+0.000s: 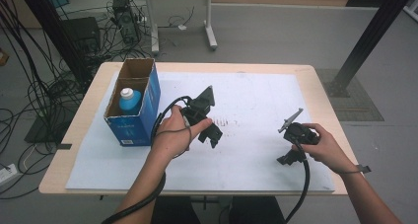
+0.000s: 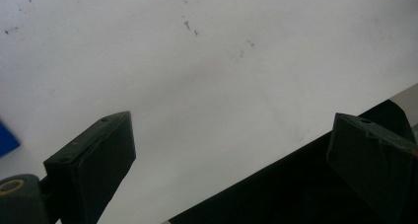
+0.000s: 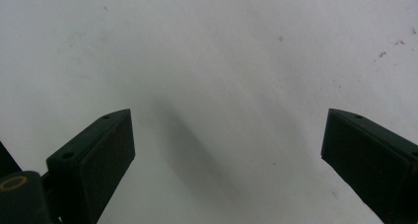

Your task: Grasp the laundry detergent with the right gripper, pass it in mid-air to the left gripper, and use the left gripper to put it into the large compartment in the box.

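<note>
My left gripper [image 1: 212,135] is held in a hand near the middle of the white sheet [image 1: 256,98], just right of a blue cardboard box [image 1: 134,121]. A blue bottle with a white cap [image 1: 129,99] stands inside that box. In the left gripper view the left gripper [image 2: 231,135] is open, with nothing between its jaws above the sheet [image 2: 207,61]. My right gripper [image 1: 289,158] is held low over the sheet's right part. In the right gripper view the right gripper [image 3: 226,130] is wide open over bare white sheet [image 3: 222,51].
The wooden table [image 1: 323,83] carries the sheet. A blue corner [image 2: 6,142] shows at the left edge of the left gripper view, and a dark band [image 2: 276,184] crosses its lower right. Cables [image 1: 29,91], a black post [image 1: 369,36] and another table's legs [image 1: 209,21] stand beyond.
</note>
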`<state>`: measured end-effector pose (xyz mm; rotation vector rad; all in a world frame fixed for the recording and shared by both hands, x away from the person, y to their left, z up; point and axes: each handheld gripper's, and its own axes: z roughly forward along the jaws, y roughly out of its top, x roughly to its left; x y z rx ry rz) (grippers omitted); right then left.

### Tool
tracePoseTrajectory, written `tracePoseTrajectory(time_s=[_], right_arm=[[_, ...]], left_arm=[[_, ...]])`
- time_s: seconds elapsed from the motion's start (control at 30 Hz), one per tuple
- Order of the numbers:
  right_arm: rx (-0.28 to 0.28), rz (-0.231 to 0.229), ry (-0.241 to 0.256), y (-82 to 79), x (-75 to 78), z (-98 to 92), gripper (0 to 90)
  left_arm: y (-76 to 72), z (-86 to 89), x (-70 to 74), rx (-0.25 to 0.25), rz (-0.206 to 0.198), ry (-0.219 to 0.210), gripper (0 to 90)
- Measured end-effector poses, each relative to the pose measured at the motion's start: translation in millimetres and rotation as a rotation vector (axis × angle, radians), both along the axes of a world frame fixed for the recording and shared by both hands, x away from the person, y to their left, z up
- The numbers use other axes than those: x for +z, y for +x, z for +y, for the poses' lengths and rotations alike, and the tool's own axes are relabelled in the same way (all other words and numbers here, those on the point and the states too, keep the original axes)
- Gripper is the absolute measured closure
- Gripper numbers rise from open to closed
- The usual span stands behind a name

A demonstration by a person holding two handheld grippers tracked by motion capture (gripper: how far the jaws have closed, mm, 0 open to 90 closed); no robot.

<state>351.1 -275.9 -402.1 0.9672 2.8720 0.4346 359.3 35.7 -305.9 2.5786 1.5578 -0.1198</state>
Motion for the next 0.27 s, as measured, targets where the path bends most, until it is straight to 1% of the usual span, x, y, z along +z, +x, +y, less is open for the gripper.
tracePoseTrajectory(time_s=[0.17,0.27], right_arm=[[0.000,-0.001,-0.001,-0.7,1.1,0.2,5.9],[-0.003,-0.003,-0.003,-1.5,2.6,0.6,5.9]], left_arm=[[0.6,1.6,2.6,-0.003,-0.002,0.000,4.7],[-0.4,1.2,4.9,0.004,-0.011,-0.004,4.7]])
